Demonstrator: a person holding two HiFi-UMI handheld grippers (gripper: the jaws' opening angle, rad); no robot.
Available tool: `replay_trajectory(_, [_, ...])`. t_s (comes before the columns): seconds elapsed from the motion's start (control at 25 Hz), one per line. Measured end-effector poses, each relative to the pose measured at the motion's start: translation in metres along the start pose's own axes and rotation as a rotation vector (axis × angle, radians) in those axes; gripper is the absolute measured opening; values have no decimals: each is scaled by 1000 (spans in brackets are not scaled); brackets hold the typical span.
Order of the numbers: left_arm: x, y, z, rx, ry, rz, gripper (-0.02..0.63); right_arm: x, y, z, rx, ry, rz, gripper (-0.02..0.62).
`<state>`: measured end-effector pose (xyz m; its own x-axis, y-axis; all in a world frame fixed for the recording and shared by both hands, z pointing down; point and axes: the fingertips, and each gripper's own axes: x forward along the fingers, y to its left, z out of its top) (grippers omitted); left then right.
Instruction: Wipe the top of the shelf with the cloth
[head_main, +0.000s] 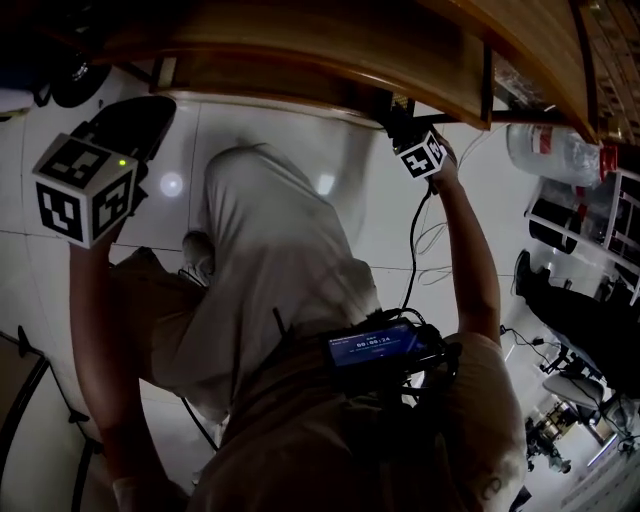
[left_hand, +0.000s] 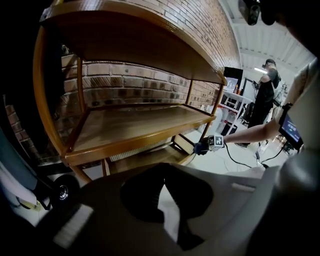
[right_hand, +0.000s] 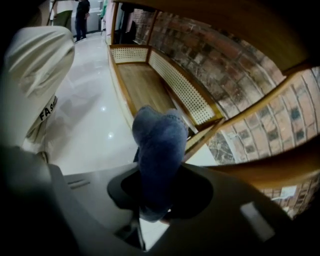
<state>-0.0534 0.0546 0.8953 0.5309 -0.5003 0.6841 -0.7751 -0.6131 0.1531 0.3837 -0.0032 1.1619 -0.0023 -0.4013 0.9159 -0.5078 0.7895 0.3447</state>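
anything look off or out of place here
Nothing spilled or damaged. The shelf stands straight, its visible tiers bare. The blue cloth is bunched in the right gripper, down by the lower tier, not at the top.

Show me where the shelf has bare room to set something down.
Middle wooden board, against the brick wall, is bare. So is the bottom wooden tier along its mesh rail. Black cables clutter the floor nearby.

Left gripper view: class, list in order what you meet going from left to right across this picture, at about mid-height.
wooden shelf → right gripper → person in black → small lit screen
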Motion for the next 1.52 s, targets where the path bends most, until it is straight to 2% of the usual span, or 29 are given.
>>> replay_trajectory(0.16, [0,-13,15,28,-36,1,3,10,-17,-33,30,57,-56,95])
replay_trajectory(0.24, [4,-19,23,27,-55,-8,3,13,-21,-36,59,43,-72,95])
replay_trajectory(0.36, [6,-36,18,5,-52,-72,3,-22,29,-39,89,56,-10,94])
replay_trajectory(0.48, [13,-25,8,0,-62,-78,3,-55,85,8,63,54,117,94])
replay_trajectory(0.56, [19,-13,-1,-33,-90,-83,3,-86,121,46,62,44,231,94])
replay_trajectory(0.64, [21,-7,-13,-111,-150,-127,3,-138,156,79,48,19,332,94])
replay_trajectory(0.72, [23,5,-27,-244,-222,-178,3,-194,171,120,30,-37,369,94])
replay_trajectory(0.76, [23,13,-37,-301,-230,-177,3,-220,172,138,35,-64,374,94])
replay_trajectory(0.84, [11,22,-60,-371,-200,-116,3,-274,168,163,56,-96,384,92])
replay_trajectory(0.92, [-17,20,-75,-396,-146,-28,3,-328,157,179,82,-114,406,92])
replay_trajectory(1.04, [-76,11,-73,-301,-36,64,3,-393,132,205,123,-147,415,92])
replay_trajectory(1.12, [-117,-7,-56,-253,-32,63,3,-430,113,217,164,-139,406,91])
replay_trajectory(1.24, [-204,-29,-5,-216,-72,73,3,-485,88,240,245,-132,402,92])
replay_trajectory(1.4, [-315,-71,80,-196,-121,65,3,-584,35,307,272,-240,352,92])
replay_trajectory(1.52, [-380,-91,155,-128,-155,25,3,-650,-15,345,340,-326,268,92])
